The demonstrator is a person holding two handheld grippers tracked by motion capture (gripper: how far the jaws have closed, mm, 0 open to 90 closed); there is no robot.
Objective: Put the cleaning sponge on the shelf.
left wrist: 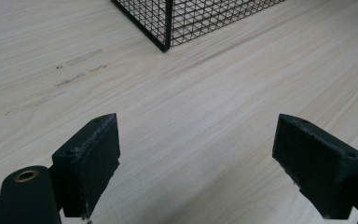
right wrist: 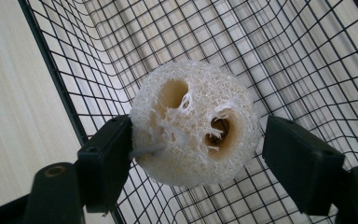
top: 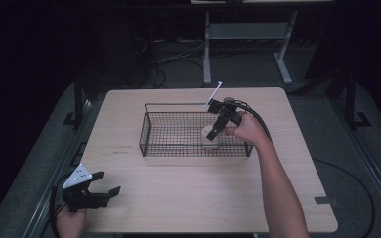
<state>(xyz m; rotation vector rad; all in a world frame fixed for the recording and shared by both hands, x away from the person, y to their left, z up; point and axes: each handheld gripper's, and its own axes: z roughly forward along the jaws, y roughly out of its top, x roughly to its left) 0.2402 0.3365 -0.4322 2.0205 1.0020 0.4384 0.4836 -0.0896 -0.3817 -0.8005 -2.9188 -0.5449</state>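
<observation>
Right gripper view: loofah [right wrist: 193, 123] sits between my right gripper [right wrist: 200, 154] jaws inside wire basket [right wrist: 307, 60]. Left jaw touches it; right jaw stands just off, so jaws are spread, not pinching. High view: basket mid-bench [top: 193, 198], w/ left gripper [top: 104, 186] spread wide near front-left corner, holding nothing.

Loofah [top: 211, 137] base hidden behind basket [top: 193, 148] mesh
</observation>
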